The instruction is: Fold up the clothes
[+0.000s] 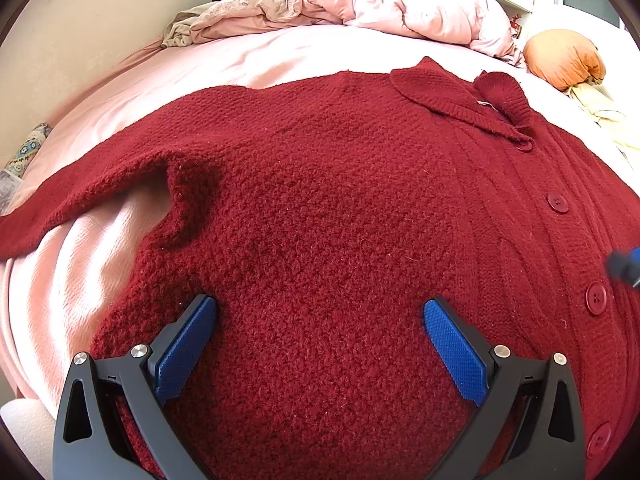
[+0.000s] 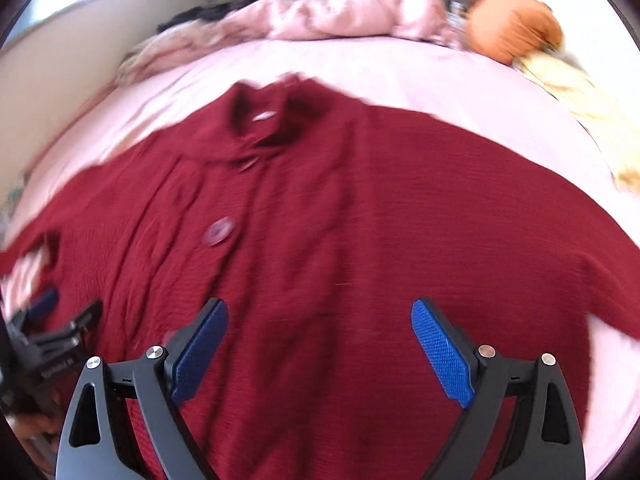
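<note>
**Red cardigan flat on the bed, both claws spread wide above it**

The bed (image 1: pixel 248 60) in its pink sheet carries everything, and the red knit cardigan (image 1: pixel 320 200) lies spread across the middle of it, buttoned front up, collar (image 1: pixel 452 92) toward the far edge where the pink duvet (image 1: pixel 380 8) is heaped. One sleeve (image 1: pixel 80 196) trails toward the bed's left edge, with a raised crease at the armpit.

Both tools hang over the hem end. The left claw (image 1: pixel 320 344) is released, pads apart, nothing between them; the right claw (image 2: pixel 320 344) likewise gapes empty. The right view is smeared with motion, so its aim is hard to judge.

The risks, I reckon: this thick, loose knit may bunch, so a pinch could take only the top layer and drag the front off the back. That armpit crease could get folded in. The buttons (image 1: pixel 557 202) could snag a pad.
</note>
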A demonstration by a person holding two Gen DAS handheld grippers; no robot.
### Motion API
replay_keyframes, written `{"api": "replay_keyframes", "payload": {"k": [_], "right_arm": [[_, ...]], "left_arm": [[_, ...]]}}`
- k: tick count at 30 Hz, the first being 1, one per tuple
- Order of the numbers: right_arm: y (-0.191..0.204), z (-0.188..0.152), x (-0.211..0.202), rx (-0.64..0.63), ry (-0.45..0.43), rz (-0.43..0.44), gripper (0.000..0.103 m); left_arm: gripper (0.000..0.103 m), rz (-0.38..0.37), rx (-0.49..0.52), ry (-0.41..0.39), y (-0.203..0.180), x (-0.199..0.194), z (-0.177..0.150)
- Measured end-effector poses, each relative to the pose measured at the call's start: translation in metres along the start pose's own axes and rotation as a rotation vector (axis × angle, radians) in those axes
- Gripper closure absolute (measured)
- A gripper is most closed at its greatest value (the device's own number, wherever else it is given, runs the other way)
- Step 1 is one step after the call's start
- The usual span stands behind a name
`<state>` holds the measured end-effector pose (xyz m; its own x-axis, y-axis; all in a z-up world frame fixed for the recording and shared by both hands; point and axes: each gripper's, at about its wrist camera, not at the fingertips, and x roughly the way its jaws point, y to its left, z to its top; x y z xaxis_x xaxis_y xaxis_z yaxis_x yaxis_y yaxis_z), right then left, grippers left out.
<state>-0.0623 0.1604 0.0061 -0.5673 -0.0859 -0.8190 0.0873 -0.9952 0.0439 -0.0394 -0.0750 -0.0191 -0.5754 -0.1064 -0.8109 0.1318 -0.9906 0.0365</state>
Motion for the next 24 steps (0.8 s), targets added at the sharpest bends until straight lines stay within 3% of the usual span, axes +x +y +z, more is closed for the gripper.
{"api": "replay_keyframes", "payload": {"k": [2,6,17,20,24], "right_arm": [[0.007,-0.007,0.014,-0.039,-0.006,-0.028,0.004],[0.004,-0.007,0.022,-0.027,-0.02,-0.035,0.002],[0.007,-0.009,0.023,-0.029,-0.03,-0.041,0.001],[0.006,-0.01,0.023,-0.028,-0.036,-0.042,0.001],[0.007,-0.01,0.023,-0.026,-0.038,-0.041,0.001]], "left_arm": [[0.0,-0.004,-0.004,0.008,0.001,-0.001,0.001],[0.0,-0.046,-0.055,0.02,0.015,-0.01,0.005],[0.0,-0.362,-0.551,-0.031,0.161,-0.055,0.03],[0.0,-0.434,-0.788,-0.063,0.238,-0.05,0.021],[0.0,-0.424,-0.972,-0.059,0.313,-0.028,0.0]]}}
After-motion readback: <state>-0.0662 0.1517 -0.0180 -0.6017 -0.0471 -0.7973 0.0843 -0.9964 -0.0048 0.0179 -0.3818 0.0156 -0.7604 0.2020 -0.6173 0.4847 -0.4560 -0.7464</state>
